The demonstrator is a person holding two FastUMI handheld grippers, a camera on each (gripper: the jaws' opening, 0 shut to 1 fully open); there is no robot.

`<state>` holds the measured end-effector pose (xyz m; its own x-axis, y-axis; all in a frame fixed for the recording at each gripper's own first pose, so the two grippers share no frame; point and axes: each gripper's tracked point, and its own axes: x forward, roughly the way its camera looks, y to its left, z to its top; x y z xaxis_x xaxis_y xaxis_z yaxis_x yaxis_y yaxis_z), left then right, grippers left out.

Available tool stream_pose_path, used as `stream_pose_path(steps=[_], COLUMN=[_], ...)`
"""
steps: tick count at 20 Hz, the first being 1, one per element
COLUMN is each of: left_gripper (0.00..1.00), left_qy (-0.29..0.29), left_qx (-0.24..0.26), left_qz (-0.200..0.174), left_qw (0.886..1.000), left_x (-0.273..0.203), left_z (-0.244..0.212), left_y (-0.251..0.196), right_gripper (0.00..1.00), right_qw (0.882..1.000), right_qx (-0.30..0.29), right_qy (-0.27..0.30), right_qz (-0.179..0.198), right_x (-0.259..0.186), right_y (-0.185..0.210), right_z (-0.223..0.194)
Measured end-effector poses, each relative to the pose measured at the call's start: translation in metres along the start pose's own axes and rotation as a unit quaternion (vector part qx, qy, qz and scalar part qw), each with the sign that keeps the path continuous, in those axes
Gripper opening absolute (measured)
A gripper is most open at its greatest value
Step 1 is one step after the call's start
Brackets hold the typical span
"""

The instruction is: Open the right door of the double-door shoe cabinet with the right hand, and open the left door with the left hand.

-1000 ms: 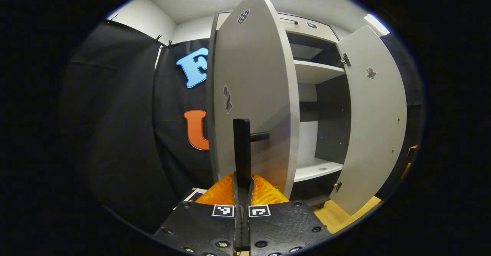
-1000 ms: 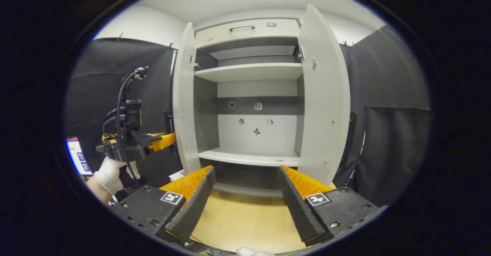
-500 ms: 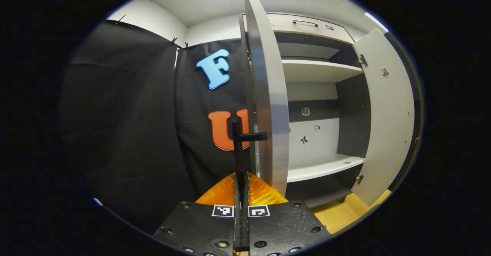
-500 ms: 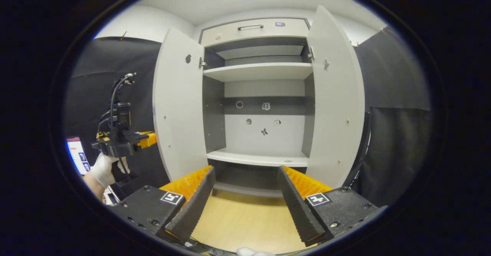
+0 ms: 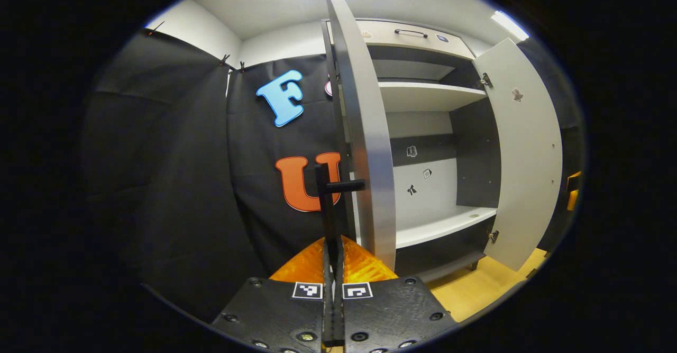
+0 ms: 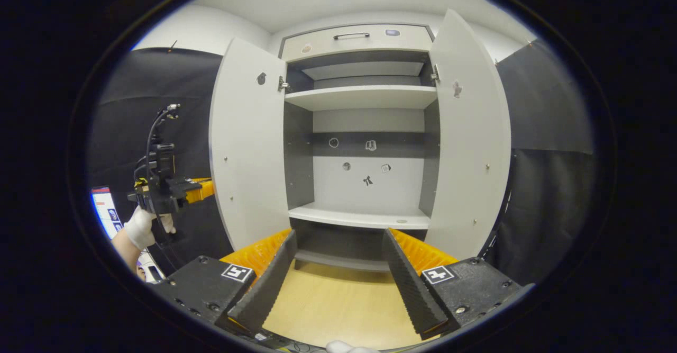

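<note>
Now both doors of the shoe cabinet [image 6: 365, 130] stand swung wide, the right door [image 6: 470, 141] and the left door [image 6: 246, 141], baring its shelves. My left tongs [image 5: 334, 268] are pressed together on the left door's dark handle [image 5: 328, 199]. My right tongs [image 6: 338, 273] hang spread and empty before the cabinet. I judge only letting go is left.

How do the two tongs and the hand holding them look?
Each tongs, left tongs and right tongs, has a black bolted base plate with small square black-and-white markers and orange ribbed parts behind the fingers. In the right gripper view, black cables loop above the left tongs, held by a white-gloved hand.
</note>
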<state>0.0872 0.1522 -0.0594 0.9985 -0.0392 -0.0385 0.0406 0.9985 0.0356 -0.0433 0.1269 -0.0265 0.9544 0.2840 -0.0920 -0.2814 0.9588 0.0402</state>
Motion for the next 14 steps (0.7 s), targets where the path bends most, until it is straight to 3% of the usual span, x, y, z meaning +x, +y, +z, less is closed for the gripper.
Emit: stream_pose_path(steps=[7,8,9,10,11,12,14], left_gripper=[0.01,0.14,0.13,0.48,0.4,0.5,0.85], left_qy=[0.013,0.016,0.021,0.024,0.027,0.028,0.034], left_qx=[-0.02,-0.028,-0.031,-0.024,-0.014,-0.005,0.003], left_qz=[0.021,0.021,0.03,0.041,0.05,0.056,0.054], left_qw=[1.0,0.999,0.999,0.999,0.998,0.998,0.998], left_x=[-0.004,-0.004,-0.007,-0.012,-0.016,-0.02,-0.029], left_z=[-0.001,-0.003,-0.005,-0.006,-0.007,-0.009,-0.013], left_y=[0.005,0.007,0.011,0.018,0.023,0.026,0.023], right_gripper=[1.0,1.0,1.0,1.0,1.0,1.0,1.0], right_qw=[1.0,1.0,1.0,1.0,1.0,1.0,1.0], right_qx=[0.008,0.007,0.007,0.007,0.006,0.006,0.012], right_qy=[-0.003,-0.004,-0.005,-0.006,-0.006,-0.007,-0.007], right_qz=[-0.008,-0.01,-0.012,-0.014,-0.017,-0.02,-0.027], right_x=[-0.01,-0.013,-0.015,-0.017,-0.018,-0.02,-0.022], right_y=[-0.004,-0.006,-0.006,-0.007,-0.009,-0.012,-0.019], right_z=[0.001,0.001,0.002,0.001,0.002,0.002,0.001])
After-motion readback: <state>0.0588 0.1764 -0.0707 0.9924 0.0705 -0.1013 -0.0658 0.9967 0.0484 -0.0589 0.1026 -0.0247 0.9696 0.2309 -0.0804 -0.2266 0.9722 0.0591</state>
